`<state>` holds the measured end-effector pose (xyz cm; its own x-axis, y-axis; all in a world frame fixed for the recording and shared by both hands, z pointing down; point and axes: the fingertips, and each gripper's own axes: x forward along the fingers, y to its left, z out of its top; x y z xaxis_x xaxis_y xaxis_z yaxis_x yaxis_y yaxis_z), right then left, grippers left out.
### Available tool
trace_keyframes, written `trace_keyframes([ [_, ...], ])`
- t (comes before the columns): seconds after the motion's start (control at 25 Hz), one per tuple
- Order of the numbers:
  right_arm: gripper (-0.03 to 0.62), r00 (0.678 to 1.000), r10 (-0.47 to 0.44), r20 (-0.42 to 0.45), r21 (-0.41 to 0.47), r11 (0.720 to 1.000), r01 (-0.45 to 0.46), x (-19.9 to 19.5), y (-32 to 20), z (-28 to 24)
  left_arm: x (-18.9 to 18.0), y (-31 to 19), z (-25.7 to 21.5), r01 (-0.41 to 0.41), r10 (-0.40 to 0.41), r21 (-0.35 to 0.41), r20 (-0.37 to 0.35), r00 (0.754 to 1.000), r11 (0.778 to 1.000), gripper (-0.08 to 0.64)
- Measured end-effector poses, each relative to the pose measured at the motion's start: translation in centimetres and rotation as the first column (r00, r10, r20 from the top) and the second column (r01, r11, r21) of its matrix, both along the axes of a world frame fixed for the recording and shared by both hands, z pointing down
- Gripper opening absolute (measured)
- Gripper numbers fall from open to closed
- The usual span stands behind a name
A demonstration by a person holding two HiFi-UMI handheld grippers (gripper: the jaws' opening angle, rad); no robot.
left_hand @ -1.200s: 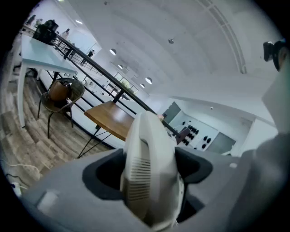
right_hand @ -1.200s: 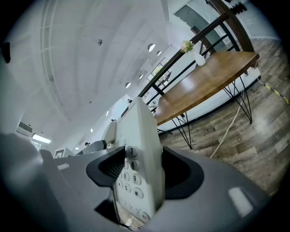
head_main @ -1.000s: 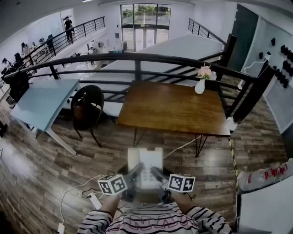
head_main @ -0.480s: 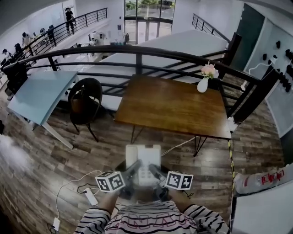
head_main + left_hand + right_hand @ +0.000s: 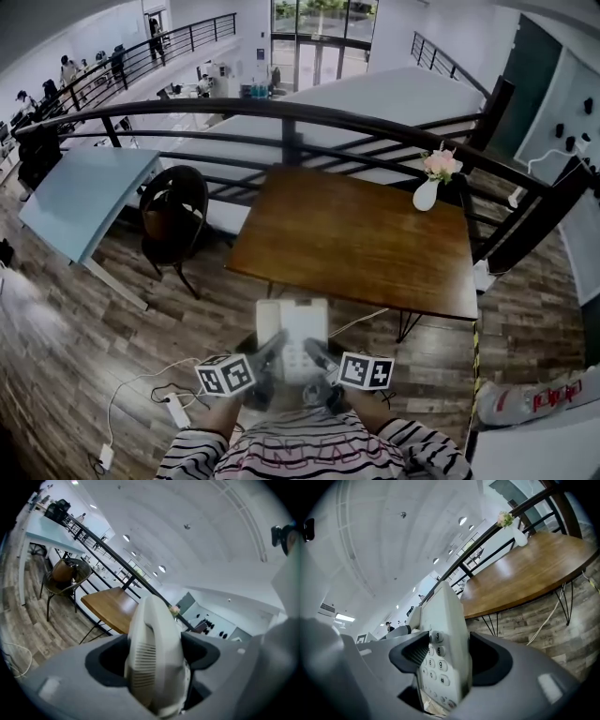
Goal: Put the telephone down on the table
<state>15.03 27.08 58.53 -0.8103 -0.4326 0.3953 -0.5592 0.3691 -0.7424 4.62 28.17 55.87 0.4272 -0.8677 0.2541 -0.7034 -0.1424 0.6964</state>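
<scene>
A white desk telephone (image 5: 292,339) is carried in the air in front of me, short of the brown wooden table (image 5: 361,239). My left gripper (image 5: 263,360) is shut on its handset side (image 5: 152,656). My right gripper (image 5: 320,359) is shut on the keypad side (image 5: 443,648), where the number keys show between the jaws. The table top (image 5: 525,576) lies ahead, bare except for a vase at its far right corner. The phone's underside is hidden.
A white vase with pink flowers (image 5: 430,182) stands on the table's far right corner. A black railing (image 5: 281,117) runs behind the table. A dark round chair (image 5: 174,208) and a pale blue table (image 5: 77,199) stand to the left. Cables and a power strip (image 5: 175,410) lie on the wood floor.
The table has drawn nearer and lower in the head view as I walk toward it. Both grippers still hold the telephone the same way.
</scene>
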Motion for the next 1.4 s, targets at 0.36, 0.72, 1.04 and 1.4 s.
trace_keyframes([
  [0.36, 0.259, 0.995, -0.102, 0.006, 0.010, 0.995, 0.102, 1.1, -9.3, 0.3, 1.3, -8.2, 0.2, 0.103, -0.103, 0.015, 0.004, 0.995, 0.995, 0.350],
  [0.72, 0.259, 0.996, -0.094, 0.005, -0.014, 0.995, 0.094, 0.4, -14.1, 0.3, 0.5, -13.1, 0.3, 0.095, -0.095, -0.006, 0.006, 0.996, 0.995, 0.350],
  [1.04, 0.258, 1.000, -0.016, 0.004, -0.021, 1.000, 0.017, -4.5, -19.6, 0.8, -4.4, -19.7, 0.7, 0.006, -0.006, -0.020, 0.003, 1.000, 1.000, 0.350],
  [1.4, 0.258, 0.991, 0.129, 0.030, 0.001, 0.992, -0.129, -13.5, -26.6, -0.6, -13.5, -28.1, -0.9, -0.130, 0.130, -0.002, 0.027, 0.991, 0.991, 0.350],
])
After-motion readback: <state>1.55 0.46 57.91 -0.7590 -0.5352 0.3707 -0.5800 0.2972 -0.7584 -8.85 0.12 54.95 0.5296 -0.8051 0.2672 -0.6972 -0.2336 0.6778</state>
